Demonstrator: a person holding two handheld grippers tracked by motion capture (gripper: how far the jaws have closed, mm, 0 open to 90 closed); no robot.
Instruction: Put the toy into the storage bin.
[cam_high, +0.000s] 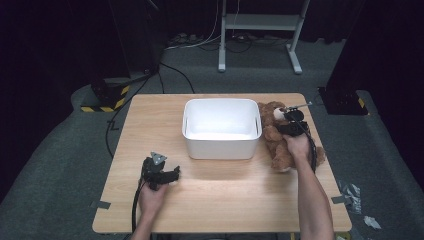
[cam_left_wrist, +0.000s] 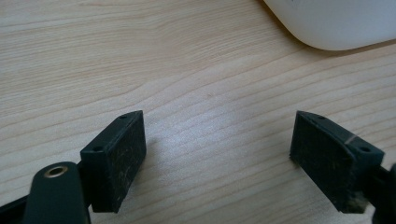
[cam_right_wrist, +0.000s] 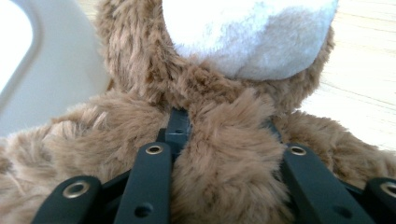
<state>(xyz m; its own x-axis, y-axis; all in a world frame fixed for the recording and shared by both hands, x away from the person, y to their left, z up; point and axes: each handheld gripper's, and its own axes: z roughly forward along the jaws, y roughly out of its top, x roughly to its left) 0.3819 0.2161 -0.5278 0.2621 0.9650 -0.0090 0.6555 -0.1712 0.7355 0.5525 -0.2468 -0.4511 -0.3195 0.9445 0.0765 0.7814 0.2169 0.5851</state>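
A brown teddy bear (cam_high: 273, 136) lies on its back on the wooden table (cam_high: 220, 200), right beside the white bin (cam_high: 222, 102). My right gripper (cam_high: 291, 123) reaches over it from the near side. In the right gripper view the two black jaws of this gripper (cam_right_wrist: 224, 123) dig into the fur of the bear's chest (cam_right_wrist: 219, 168), just below its white snout (cam_right_wrist: 247, 32), so it is shut on the bear. My left gripper (cam_high: 172, 174) rests low over the table at the near left. Its jaws (cam_left_wrist: 219, 149) stand wide open with bare wood between them.
The white bin's corner (cam_left_wrist: 336, 23) lies just beyond my left gripper. A metal stand (cam_high: 260, 22), cables and dark equipment (cam_high: 107, 92) are on the grey carpet behind the table. Bits of tape and litter (cam_high: 352, 192) lie on the floor at the right.
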